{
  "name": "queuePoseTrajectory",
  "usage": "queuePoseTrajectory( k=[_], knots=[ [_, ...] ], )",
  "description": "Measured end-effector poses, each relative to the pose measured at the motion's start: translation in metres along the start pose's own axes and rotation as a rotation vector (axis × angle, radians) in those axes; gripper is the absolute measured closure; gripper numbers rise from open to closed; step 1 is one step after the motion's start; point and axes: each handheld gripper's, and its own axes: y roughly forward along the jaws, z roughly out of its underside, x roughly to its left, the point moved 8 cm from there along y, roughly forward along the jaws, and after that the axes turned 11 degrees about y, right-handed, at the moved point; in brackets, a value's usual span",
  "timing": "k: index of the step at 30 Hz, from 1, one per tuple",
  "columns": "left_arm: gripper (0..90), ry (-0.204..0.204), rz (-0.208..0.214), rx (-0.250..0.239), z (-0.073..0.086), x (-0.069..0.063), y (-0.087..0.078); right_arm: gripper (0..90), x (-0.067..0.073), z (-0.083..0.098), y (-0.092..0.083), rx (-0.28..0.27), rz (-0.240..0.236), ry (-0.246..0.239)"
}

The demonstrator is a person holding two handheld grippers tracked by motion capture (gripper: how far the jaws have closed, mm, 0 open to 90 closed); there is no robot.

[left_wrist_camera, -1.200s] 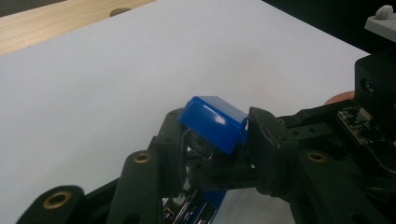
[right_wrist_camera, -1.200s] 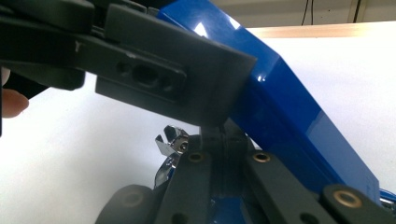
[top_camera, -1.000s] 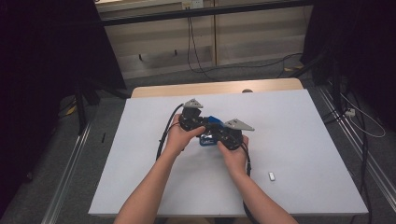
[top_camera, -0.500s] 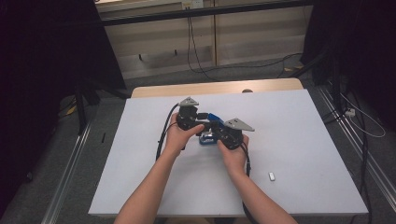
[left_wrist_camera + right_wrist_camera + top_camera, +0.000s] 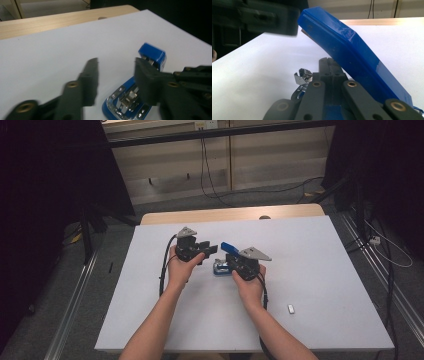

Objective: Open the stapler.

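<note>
In the high view the blue stapler (image 5: 223,257) is largely covered by the two grippers and the hands, so just its raised lid tip and a bit of its chromed base peek out between them; in the left gripper view the near end of the base is cut off by the bottom edge, and the right gripper's black links cover its far side; motion blur softens the left gripper's own pads. The stapler sits near the middle of the white table (image 5: 310,270), its lid swung up and open; its long axis runs roughly from the right gripper (image 5: 234,263) toward the left gripper (image 5: 212,249), the lid's free end pointing up and leftward. The right gripper is clenched, its pads together low at the stapler's rear, though the exact part pinched is hidden; the left gripper stands released, its jaws having just been closing, nothing pressed between them, one pad just beside the lid tip. A small white piece (image 5: 291,308) lies well apart, near the table's right front.
</note>
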Motion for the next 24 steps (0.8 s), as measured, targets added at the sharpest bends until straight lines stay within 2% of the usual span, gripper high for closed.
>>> queuePoseTrajectory(
  k=[2,5,9,16,18,20,24],
  knots=[
    [67.4,0.038,0.012,0.049,0.01,-0.006,0.007,90.0,0.0,0.0,0.0,-0.001,0.001,-0.004],
    [76.1,0.045,0.034,0.065,0.019,-0.011,0.013,90.0,0.0,0.0,0.0,-0.001,0.002,-0.004],
    [80.8,0.06,0.046,0.088,0.023,-0.017,0.018,90.0,0.001,0.0,-0.001,0.0,0.004,-0.008],
    [82.7,0.094,0.029,0.078,0.026,-0.02,0.021,90.0,0.002,0.001,-0.002,0.0,0.007,-0.015],
    [83.0,0.104,0.025,0.072,0.027,-0.021,0.018,90.0,0.003,0.001,-0.001,-0.001,0.006,-0.034],
    [83.5,0.1,0.027,0.059,0.027,-0.023,0.016,90.0,0.005,0.001,-0.001,0.0,0.004,-0.039],
    [83.5,0.115,0.023,0.061,0.027,-0.024,0.016,90.0,0.005,0.002,0.0,0.0,0.001,-0.03]
  ],
)
